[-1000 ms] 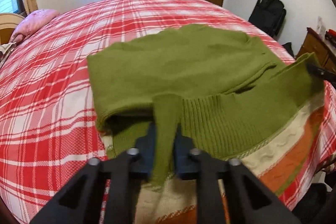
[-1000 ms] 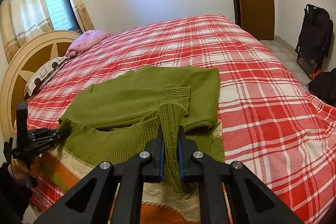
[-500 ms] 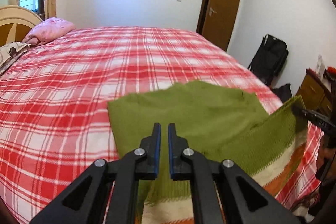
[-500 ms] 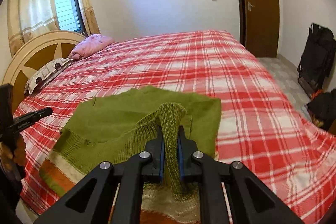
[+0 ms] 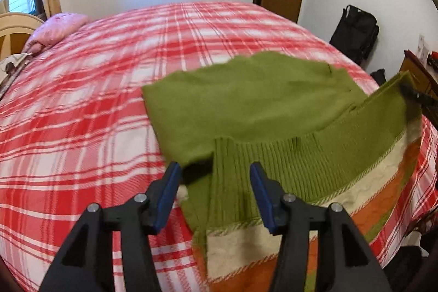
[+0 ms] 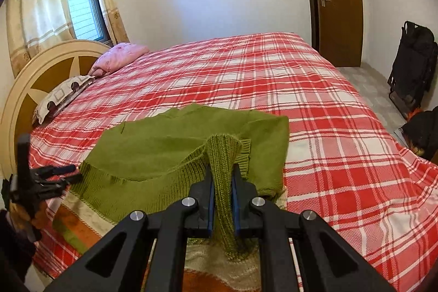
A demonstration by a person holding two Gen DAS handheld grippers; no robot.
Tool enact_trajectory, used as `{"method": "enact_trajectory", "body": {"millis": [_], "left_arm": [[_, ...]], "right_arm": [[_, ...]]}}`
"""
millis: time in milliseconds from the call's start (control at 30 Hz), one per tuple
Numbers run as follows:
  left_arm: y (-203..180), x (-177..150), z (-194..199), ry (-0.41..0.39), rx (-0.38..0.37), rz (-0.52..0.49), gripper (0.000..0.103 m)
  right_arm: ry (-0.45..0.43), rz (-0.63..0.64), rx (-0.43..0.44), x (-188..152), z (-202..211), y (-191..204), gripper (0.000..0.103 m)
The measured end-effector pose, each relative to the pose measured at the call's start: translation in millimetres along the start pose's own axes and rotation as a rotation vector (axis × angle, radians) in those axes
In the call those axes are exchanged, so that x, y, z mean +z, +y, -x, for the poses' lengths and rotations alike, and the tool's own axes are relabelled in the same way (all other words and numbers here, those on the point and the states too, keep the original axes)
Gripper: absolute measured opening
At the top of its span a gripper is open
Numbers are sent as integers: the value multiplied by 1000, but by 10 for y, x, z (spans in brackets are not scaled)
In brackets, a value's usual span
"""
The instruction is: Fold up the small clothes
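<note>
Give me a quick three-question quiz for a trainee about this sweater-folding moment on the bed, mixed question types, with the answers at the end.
1. True or false: the right gripper is clamped on the ribbed edge of the green sweater.
2. Multiple choice: the left gripper is A) pinching the sweater, B) open with the ribbed edge lying between its jaws, C) holding the pink pillow.
3. Fill in: the sweater lies on a red and white plaid ____.

Key
1. True; the fabric stands pinched between the blue pads.
2. B; its jaws have just been opening and no longer press the cloth.
3. Bed.
</note>
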State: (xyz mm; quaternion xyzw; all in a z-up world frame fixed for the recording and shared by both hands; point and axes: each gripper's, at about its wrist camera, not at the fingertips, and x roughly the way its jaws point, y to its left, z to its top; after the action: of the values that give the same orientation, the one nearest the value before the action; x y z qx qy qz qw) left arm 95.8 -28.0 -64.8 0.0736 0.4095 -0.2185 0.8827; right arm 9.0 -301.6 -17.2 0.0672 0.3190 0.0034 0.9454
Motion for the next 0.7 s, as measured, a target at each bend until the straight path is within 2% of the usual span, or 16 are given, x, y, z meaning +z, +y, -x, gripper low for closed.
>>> {"method": "enact_trajectory", "body": {"millis": [33, 67, 100, 167, 333, 533, 700], "left_arm": [[-13, -4, -53, 19, 2, 2, 55], [-31, -14, -124, 48, 5, 5, 50], [-45, -31, -179, 62, 7, 8, 31], [-86, -60, -248, 76, -14, 10, 10], [-187, -67, -108, 26, -6, -25, 7], [-103, 205, 328, -103, -49, 54, 7], [-47, 462, 389, -159, -37, 86, 7]], "right_arm": [[-1, 2, -2, -4, 6, 8, 10], [-3, 5, -3, -7, 16, 20, 10], [-3, 10, -4, -14, 25, 31, 10], [1, 22, -12, -18, 32, 41, 10], [2, 29, -14, 10, 44, 35, 10], [-45, 58, -8, 222, 104, 86, 10], [-68, 72, -15, 402, 16, 89, 10]]}}
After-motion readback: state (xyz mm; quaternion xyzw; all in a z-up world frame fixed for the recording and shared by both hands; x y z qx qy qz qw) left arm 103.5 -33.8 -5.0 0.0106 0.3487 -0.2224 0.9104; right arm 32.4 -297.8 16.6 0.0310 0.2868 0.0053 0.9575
